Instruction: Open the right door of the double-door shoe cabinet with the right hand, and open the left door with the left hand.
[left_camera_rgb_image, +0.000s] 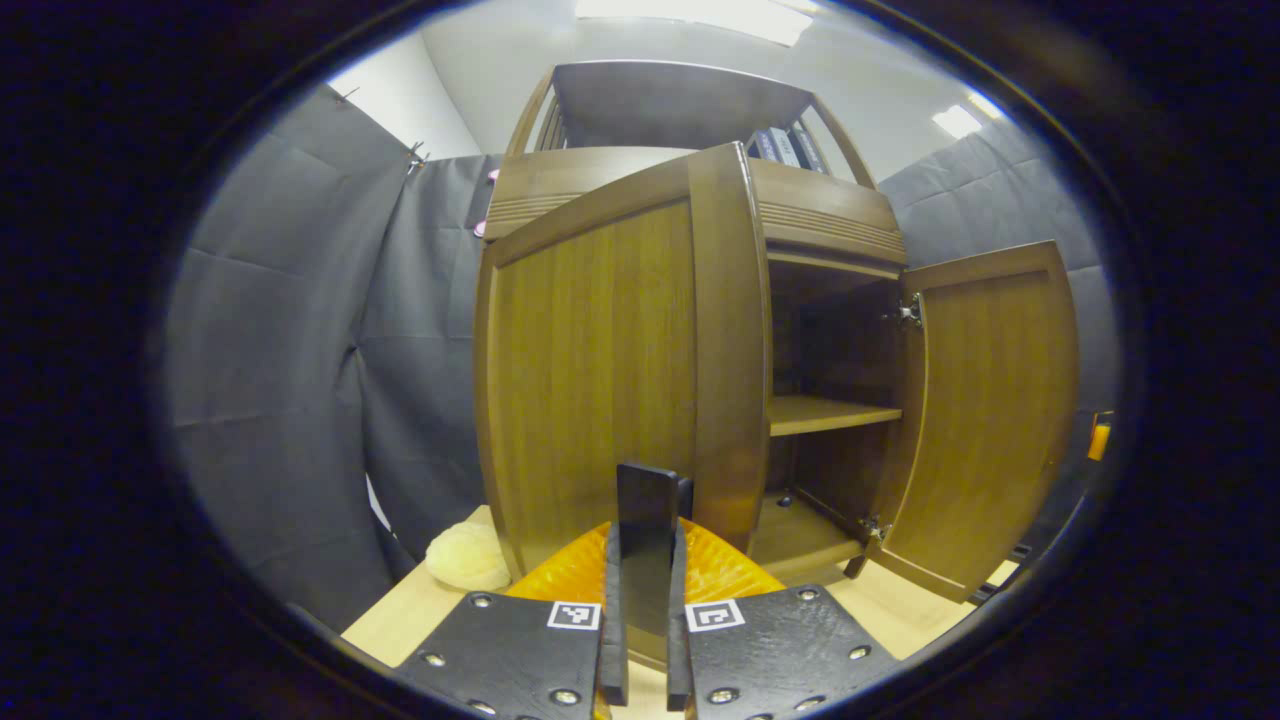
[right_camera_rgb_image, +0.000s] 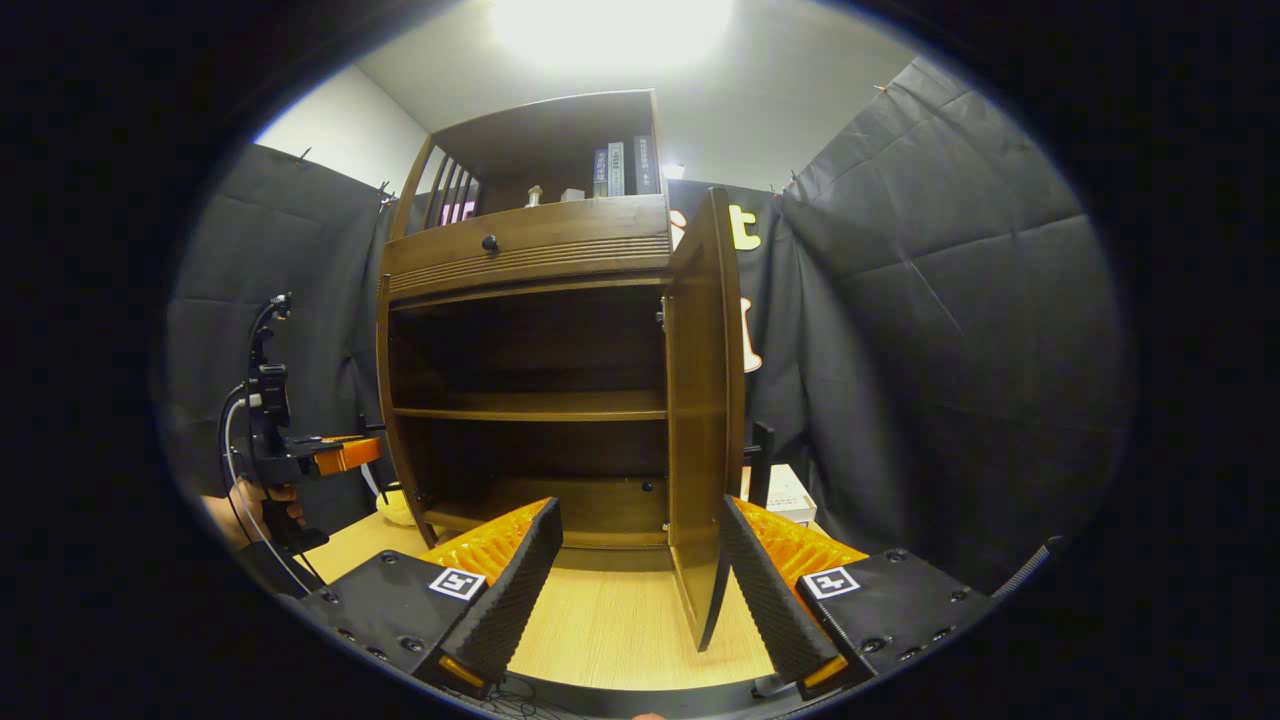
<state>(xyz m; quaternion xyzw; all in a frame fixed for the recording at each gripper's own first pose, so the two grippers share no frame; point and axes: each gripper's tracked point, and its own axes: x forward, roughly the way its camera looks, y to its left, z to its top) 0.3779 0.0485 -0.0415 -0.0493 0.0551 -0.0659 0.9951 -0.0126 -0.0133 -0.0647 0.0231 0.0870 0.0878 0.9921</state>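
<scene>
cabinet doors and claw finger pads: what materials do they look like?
Right door and left door: brown wood or wood veneer, satin finish; vertical grain lines and soft sheen show, though solid or laminate can't be told. Right claw finger pads: black, matte, likely rubber or foam; fine ribbed texture. Orange ridged backing looks like plastic.
</scene>
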